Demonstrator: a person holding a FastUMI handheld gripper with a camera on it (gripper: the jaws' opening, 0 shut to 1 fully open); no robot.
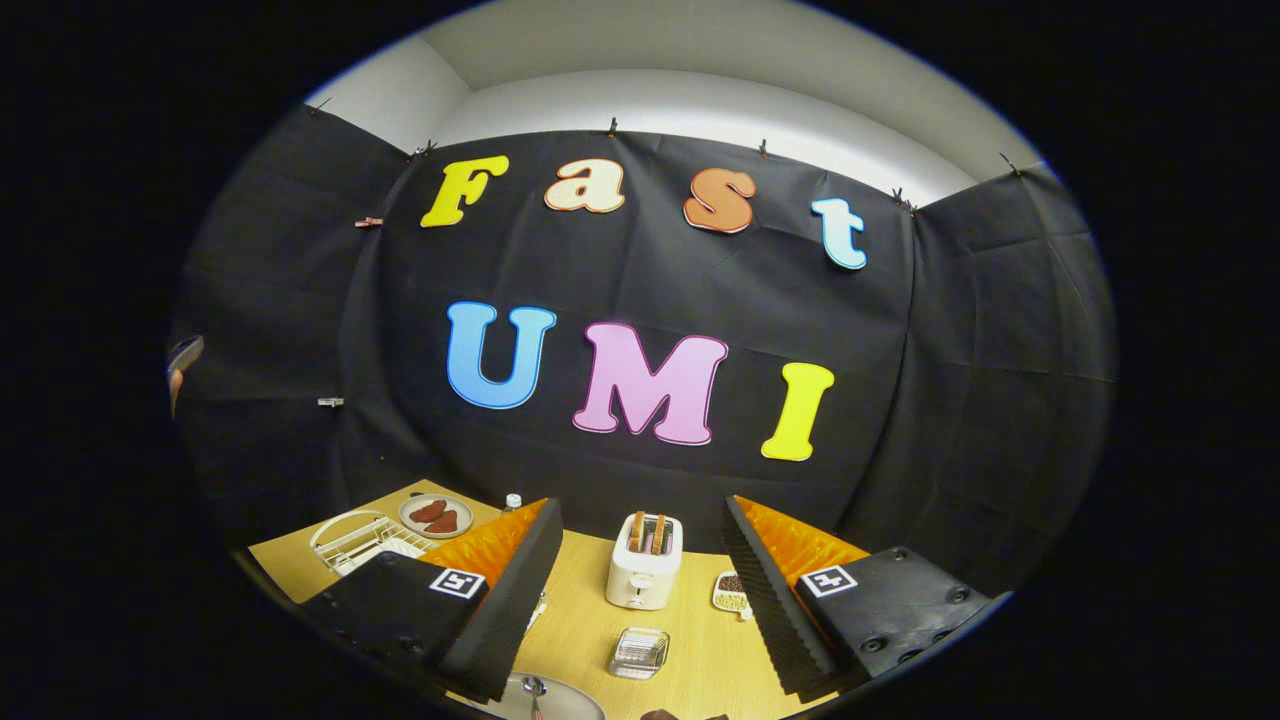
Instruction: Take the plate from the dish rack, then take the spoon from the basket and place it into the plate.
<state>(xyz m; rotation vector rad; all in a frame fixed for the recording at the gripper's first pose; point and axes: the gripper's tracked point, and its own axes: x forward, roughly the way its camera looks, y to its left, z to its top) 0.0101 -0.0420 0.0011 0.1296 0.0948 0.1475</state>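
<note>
My gripper (640, 508) is open and held high above a wooden table (700, 660), its fingers spread wide with nothing between them. Just under the left finger (510, 590), at the near table edge, lies a grey plate (570, 704). A metal spoon (533, 687) rests on the plate, only its bowl end showing. The white wire dish rack (352, 540) stands at the far left of the table, beyond the left finger.
A white toaster (645, 562) with bread in its slots stands ahead between the fingers. A clear glass box (640, 652) sits nearer. A small dish of beans (732, 592) lies by the right finger. A plate with red pieces (436, 516) and a bottle (512, 501) sit behind the rack.
</note>
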